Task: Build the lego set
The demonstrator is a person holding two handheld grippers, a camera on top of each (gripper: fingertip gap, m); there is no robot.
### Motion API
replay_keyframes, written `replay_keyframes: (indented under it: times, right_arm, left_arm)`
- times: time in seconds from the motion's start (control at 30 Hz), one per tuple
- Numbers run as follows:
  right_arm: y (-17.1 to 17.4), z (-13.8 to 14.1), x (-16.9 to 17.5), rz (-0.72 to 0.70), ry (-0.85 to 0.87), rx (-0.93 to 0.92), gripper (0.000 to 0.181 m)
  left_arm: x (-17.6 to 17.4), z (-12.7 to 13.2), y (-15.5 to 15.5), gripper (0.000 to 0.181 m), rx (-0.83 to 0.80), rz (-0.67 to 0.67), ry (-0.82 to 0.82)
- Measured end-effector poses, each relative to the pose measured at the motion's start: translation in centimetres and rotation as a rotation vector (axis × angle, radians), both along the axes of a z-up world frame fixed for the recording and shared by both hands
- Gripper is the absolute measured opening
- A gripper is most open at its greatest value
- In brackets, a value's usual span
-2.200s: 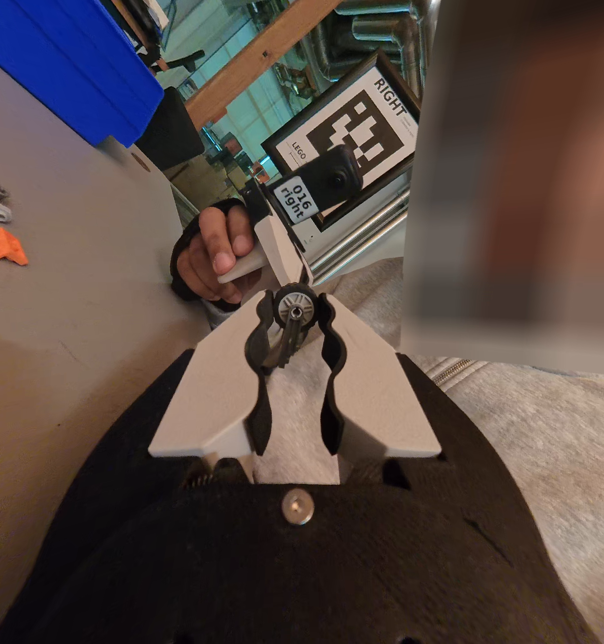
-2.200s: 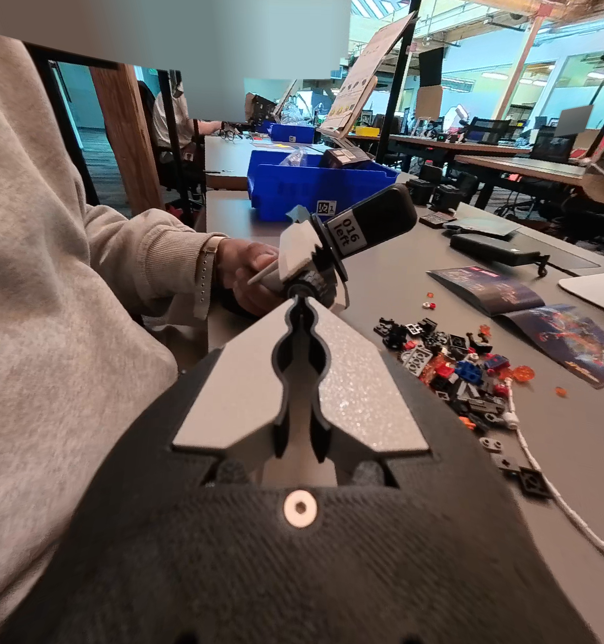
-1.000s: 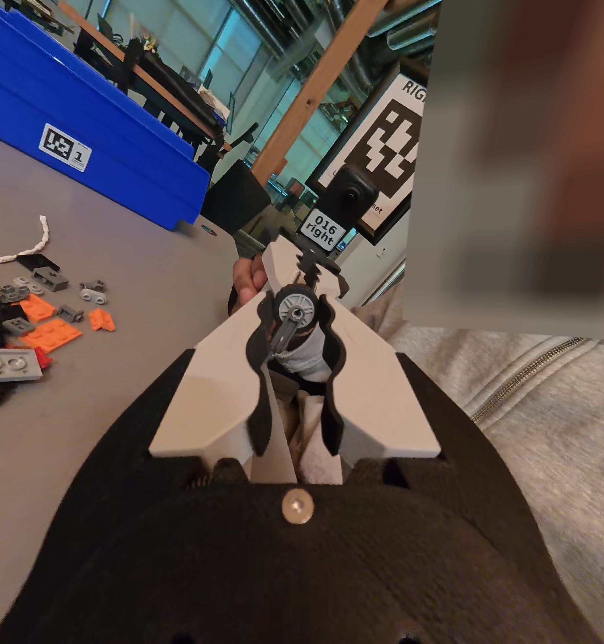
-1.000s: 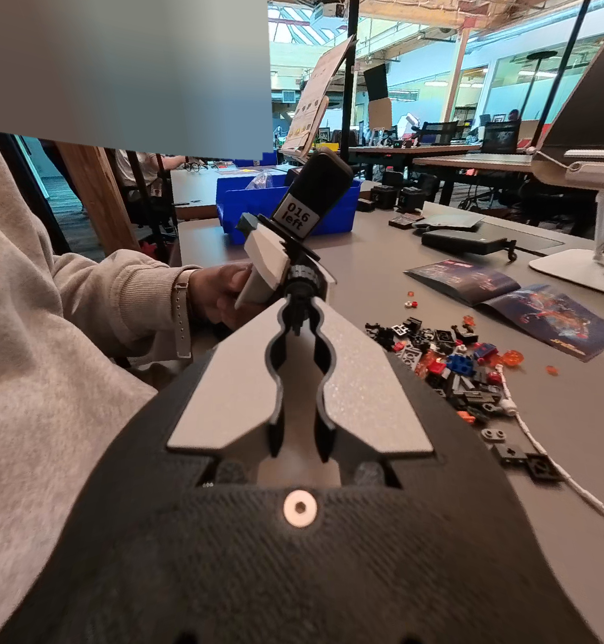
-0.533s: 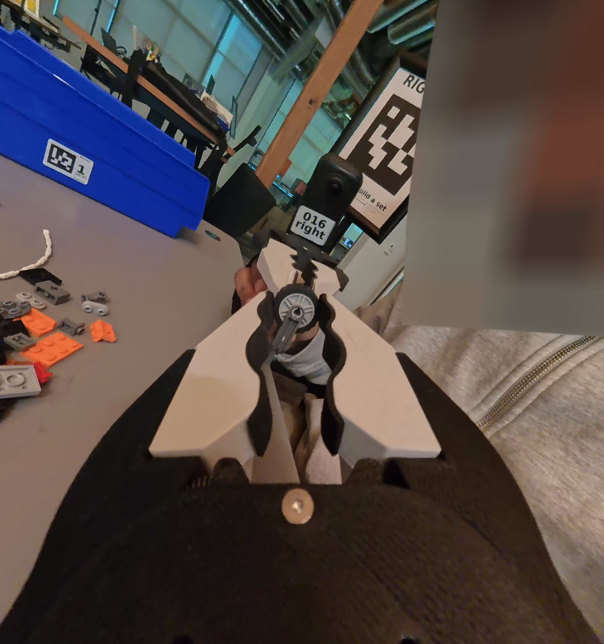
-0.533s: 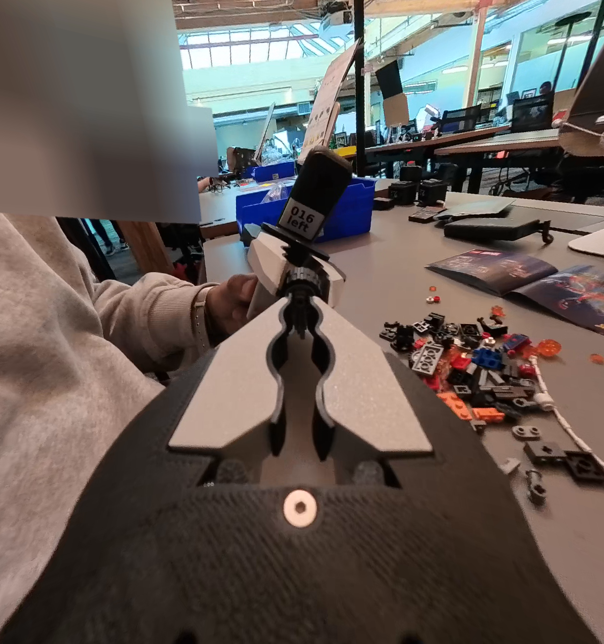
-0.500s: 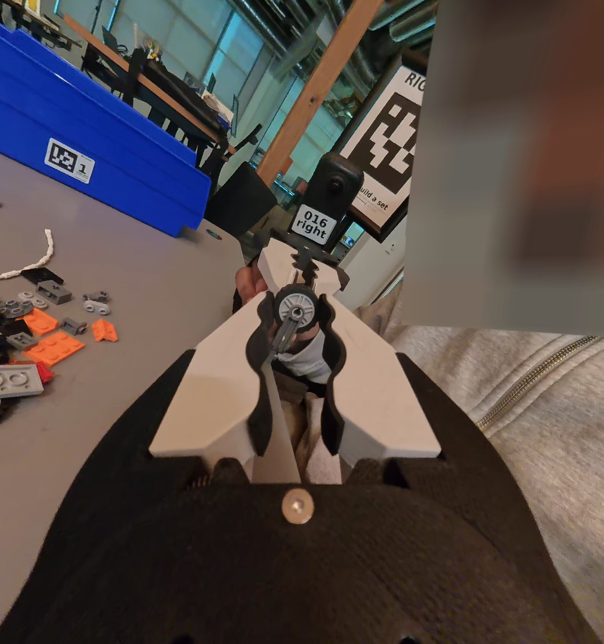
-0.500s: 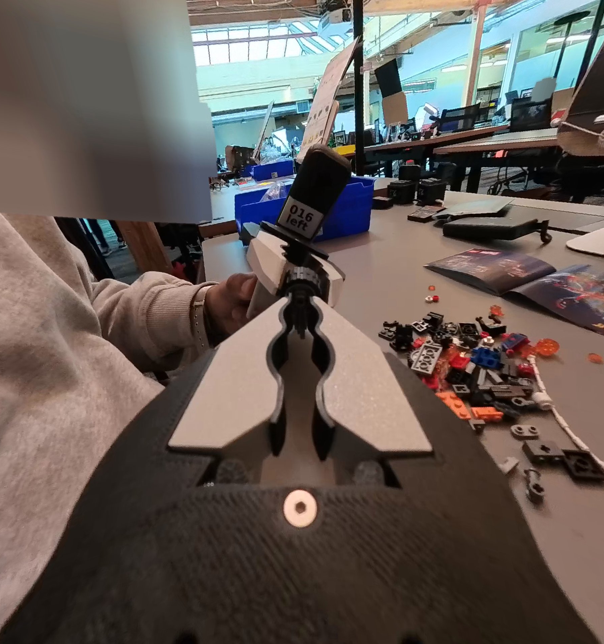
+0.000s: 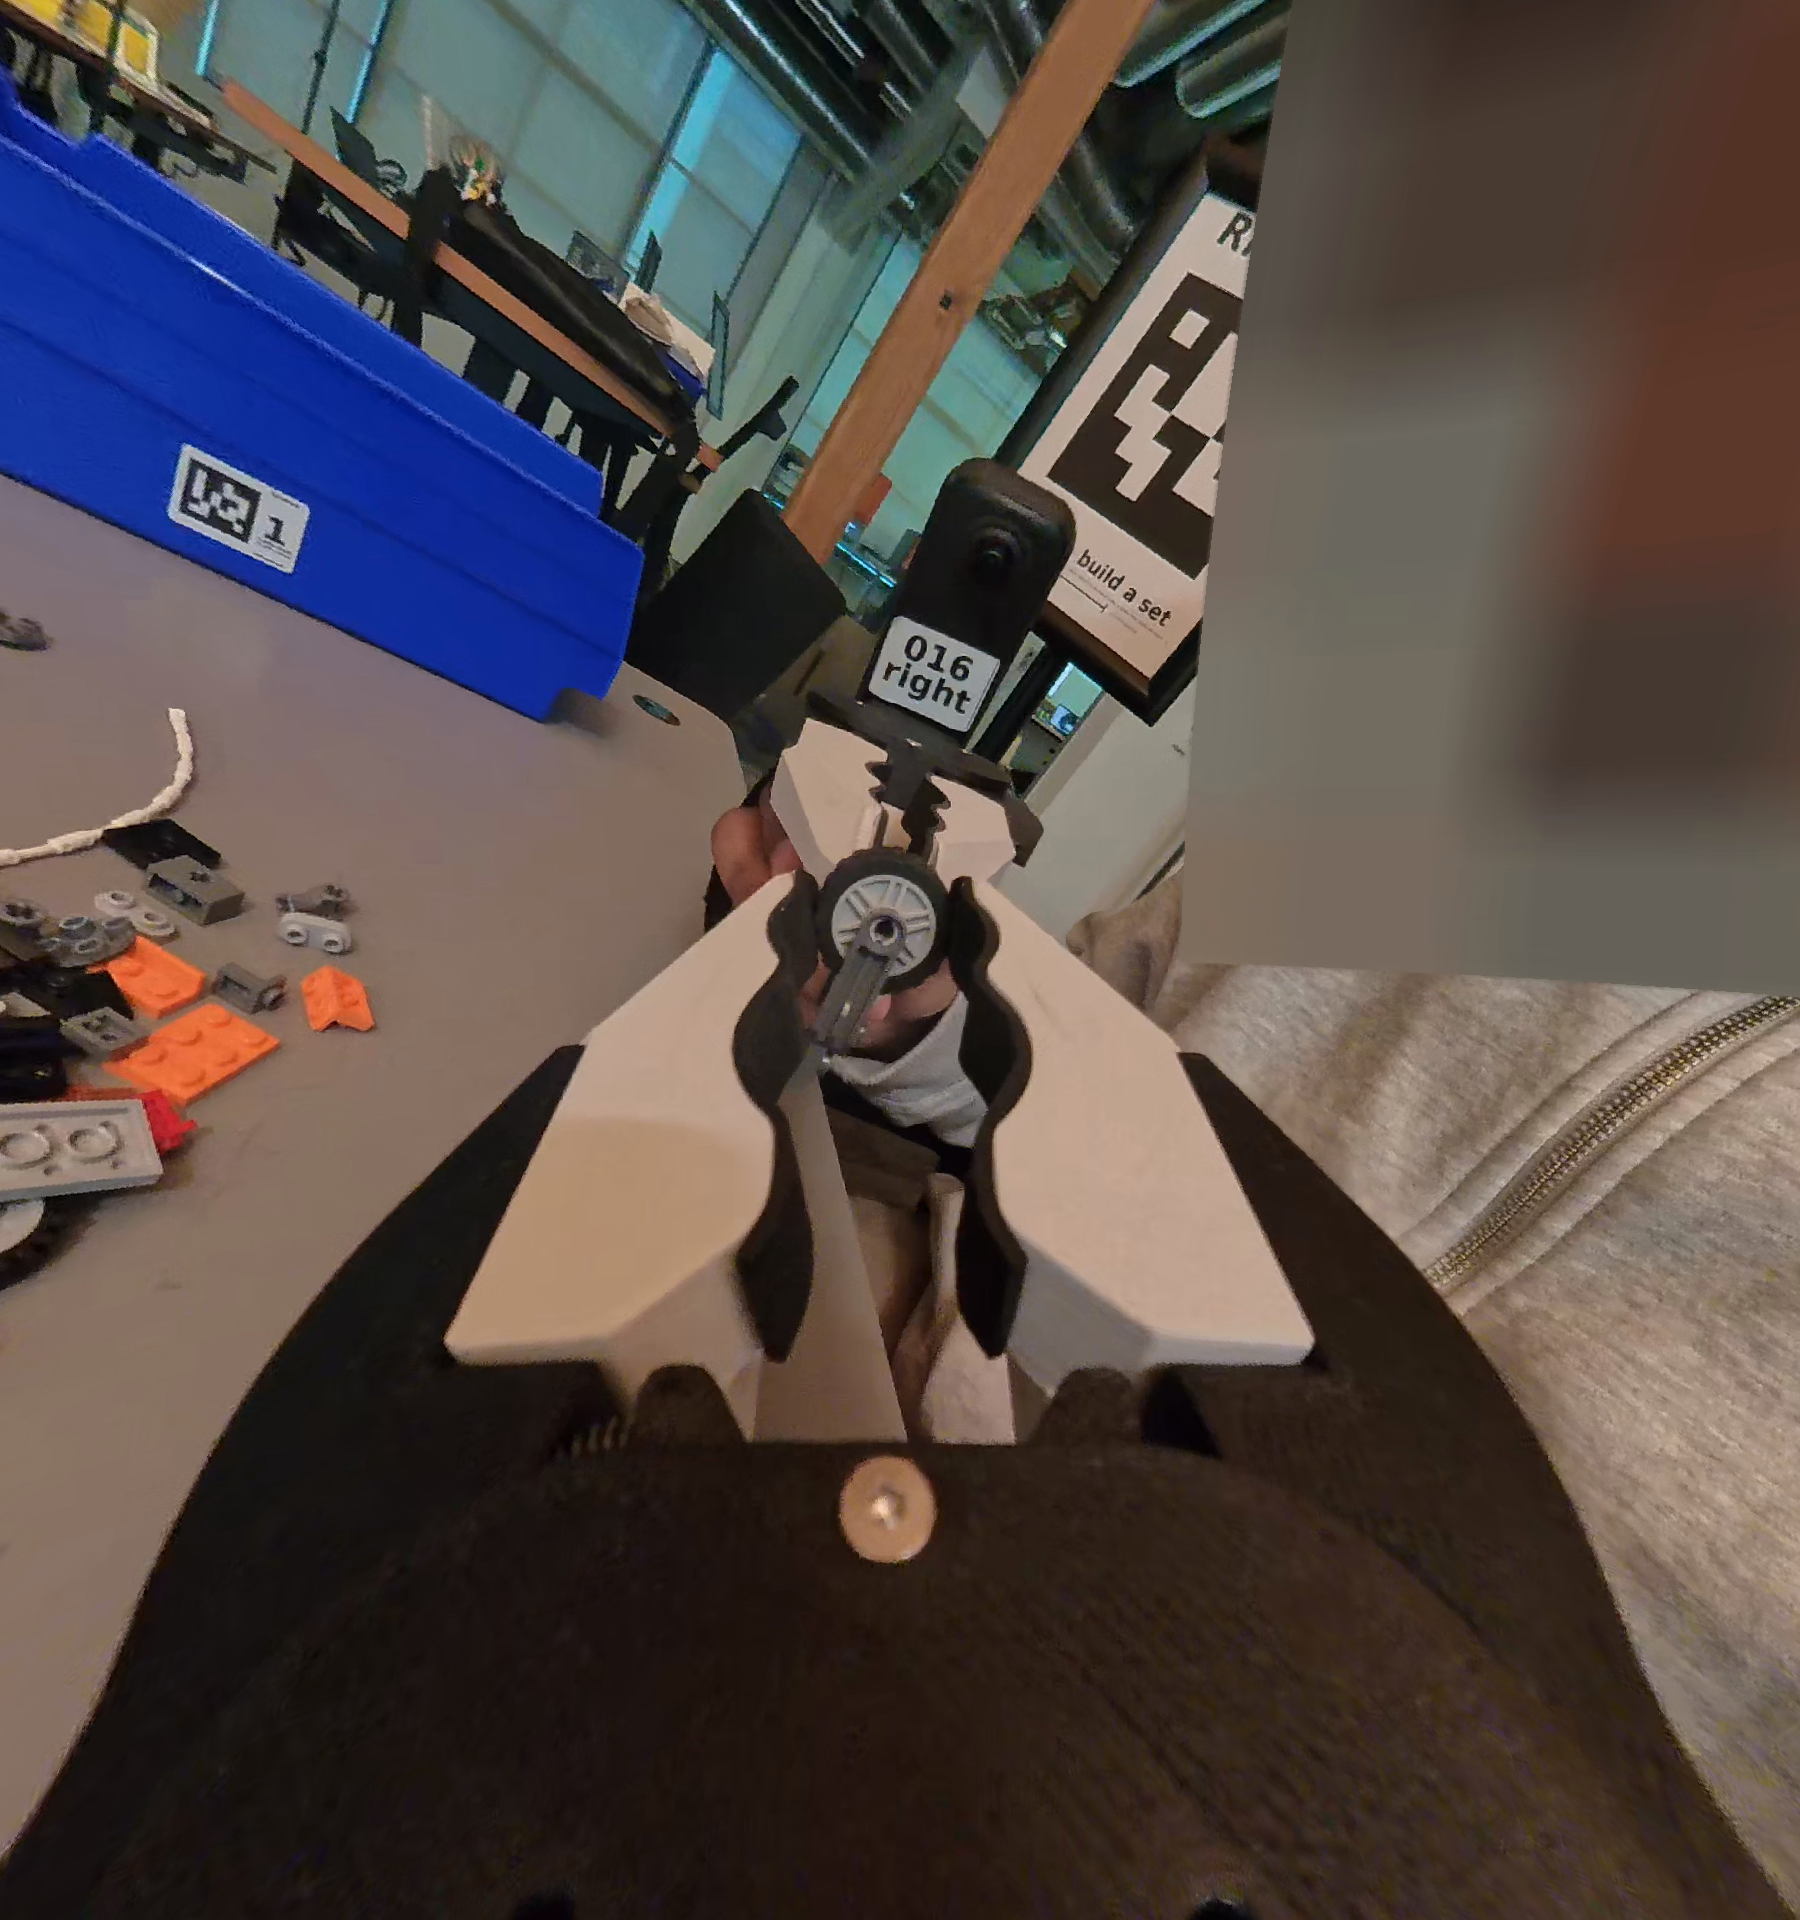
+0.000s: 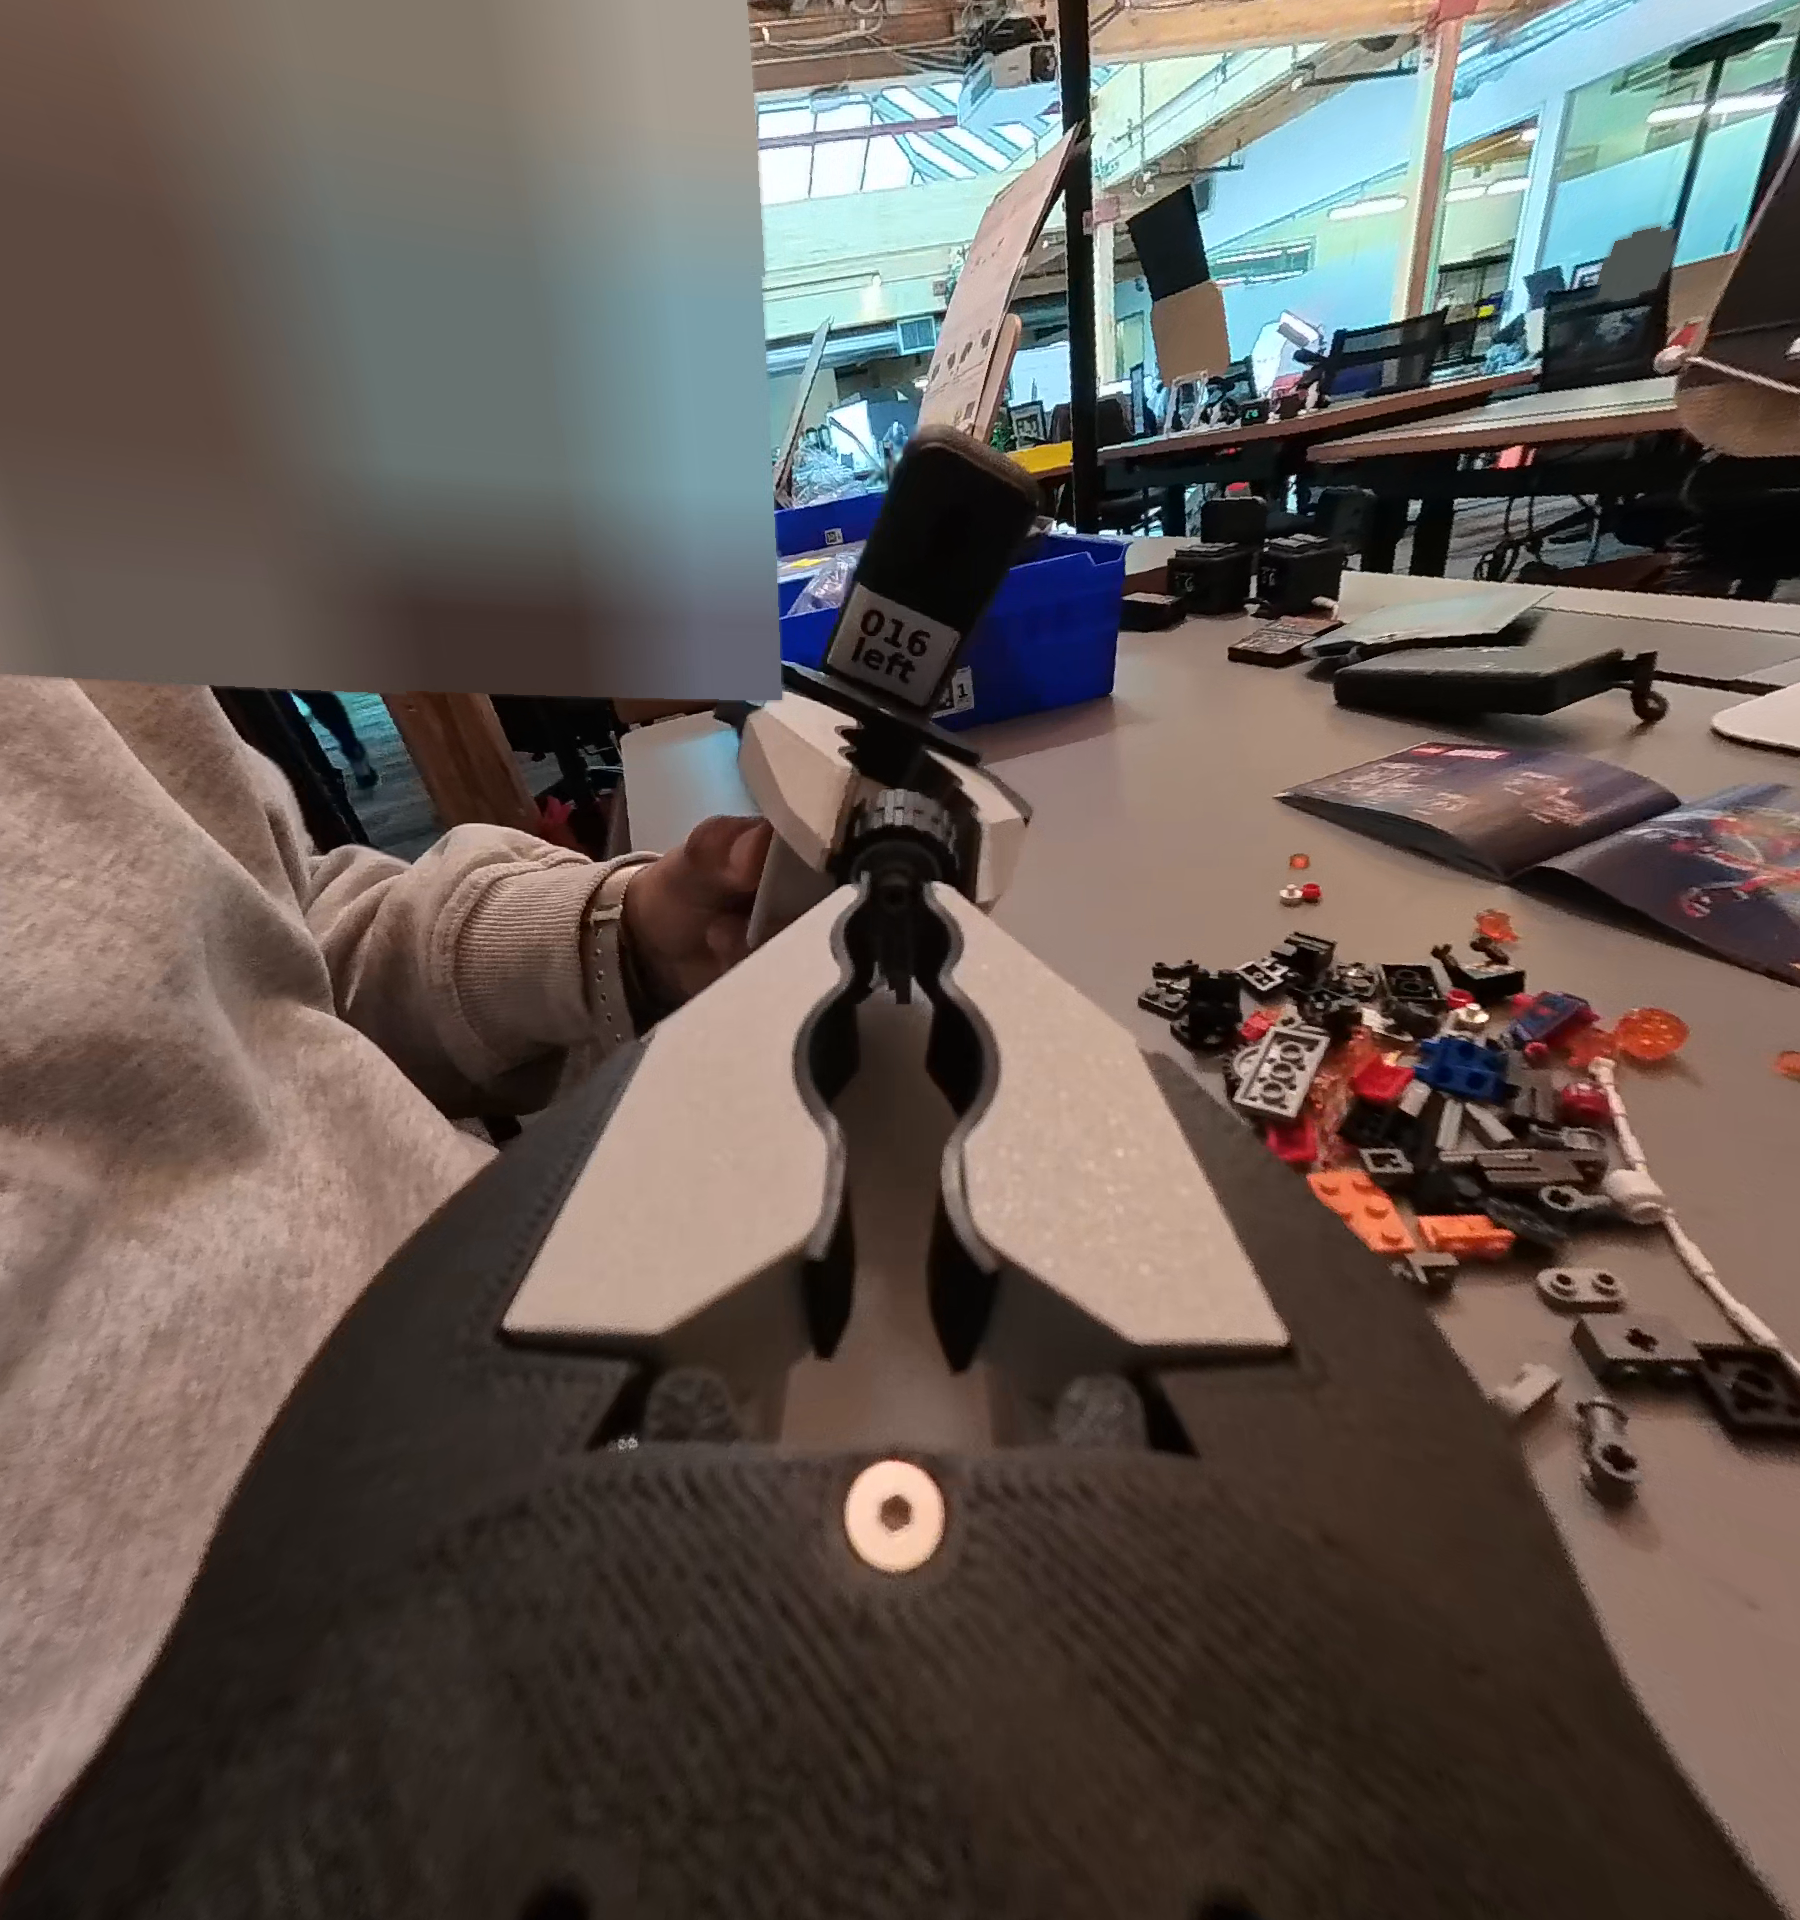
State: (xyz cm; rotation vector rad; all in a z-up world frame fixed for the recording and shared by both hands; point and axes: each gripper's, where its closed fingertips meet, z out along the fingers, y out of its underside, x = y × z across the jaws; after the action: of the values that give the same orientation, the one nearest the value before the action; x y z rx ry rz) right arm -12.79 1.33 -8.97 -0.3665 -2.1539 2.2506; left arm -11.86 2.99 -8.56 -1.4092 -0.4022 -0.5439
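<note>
Black rubber tyre of the light, rigid wheel is clenched at twelve o'clock by the left tongs, while the right tongs pinch its thin axle, likely slippery.

Grey table, loose toy bricks, booklet, blue bin

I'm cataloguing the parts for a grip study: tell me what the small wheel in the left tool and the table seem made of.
The small black wheel with grey hub: seemingly a matte rubbery tyre with a treaded edge, on a moulded grey plastic hub with spokes. The grey table: a smooth, dull grey top, likely laminate; it shows faint scuffs and soft reflections.
</note>
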Motion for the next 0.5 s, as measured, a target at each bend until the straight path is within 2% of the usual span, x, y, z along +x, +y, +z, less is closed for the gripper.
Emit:
replay_keyframes:
  times: [0.5]
  right_arm:
    - [-0.02, 0.27, 0.12, 0.037, -0.054, -0.034, 0.005]
  left_arm:
    - [0.08, 0.31, -0.13, 0.023, 0.010, 0.014, 0.015]
